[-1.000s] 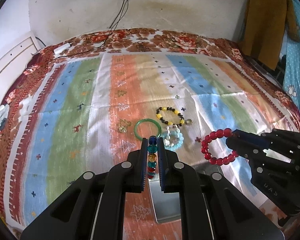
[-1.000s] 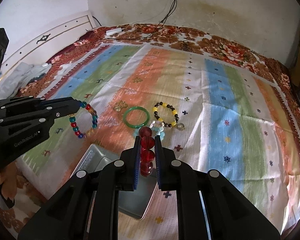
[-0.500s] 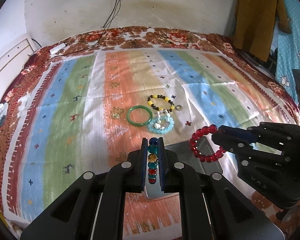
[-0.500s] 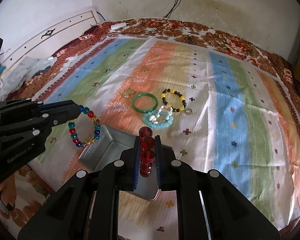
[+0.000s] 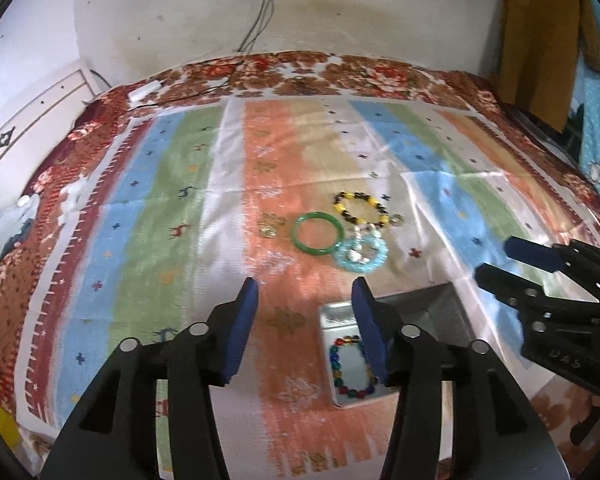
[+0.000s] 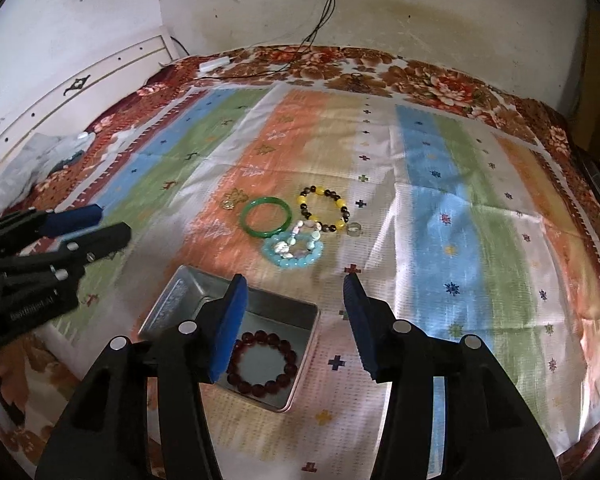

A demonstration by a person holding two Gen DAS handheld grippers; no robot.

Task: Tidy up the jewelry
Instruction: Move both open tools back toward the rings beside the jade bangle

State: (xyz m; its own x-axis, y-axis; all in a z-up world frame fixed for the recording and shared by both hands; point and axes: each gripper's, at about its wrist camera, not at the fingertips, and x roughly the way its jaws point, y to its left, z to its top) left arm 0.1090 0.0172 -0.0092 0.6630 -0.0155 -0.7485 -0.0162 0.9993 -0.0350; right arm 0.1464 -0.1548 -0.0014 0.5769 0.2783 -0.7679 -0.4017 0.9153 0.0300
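left wrist view: the left gripper [image 5: 304, 292] has just been opening and its jaws now stand apart with nothing between them. the multicoloured bead bracelet [image 5: 352, 366] it was pinching a moment ago lies flat on the floor of the metal tin [image 5: 452, 304], partly hidden behind one finger. from the right wrist view the right gripper [image 6: 294, 292] has done the same: its jaws have parted with nothing between them, and the red bead bracelet [image 6: 262, 362] rests in the tin [image 6: 172, 300] just below. a second ago both bracelets were still clamped and held in the air.

so two pieces look put away, though each camera shows only its own bracelet in the tin. still out on the striped cloth [image 5: 172, 208] are the green bangle [image 5: 318, 233], the yellow and black bracelet [image 5: 360, 209] just beyond it, the pale blue bracelet [image 5: 360, 255] with a white beaded piece lying across it, a small ring [image 6: 354, 230] and a small gold trinket [image 6: 229, 205]. i'd guess those come next, both grippers being free.
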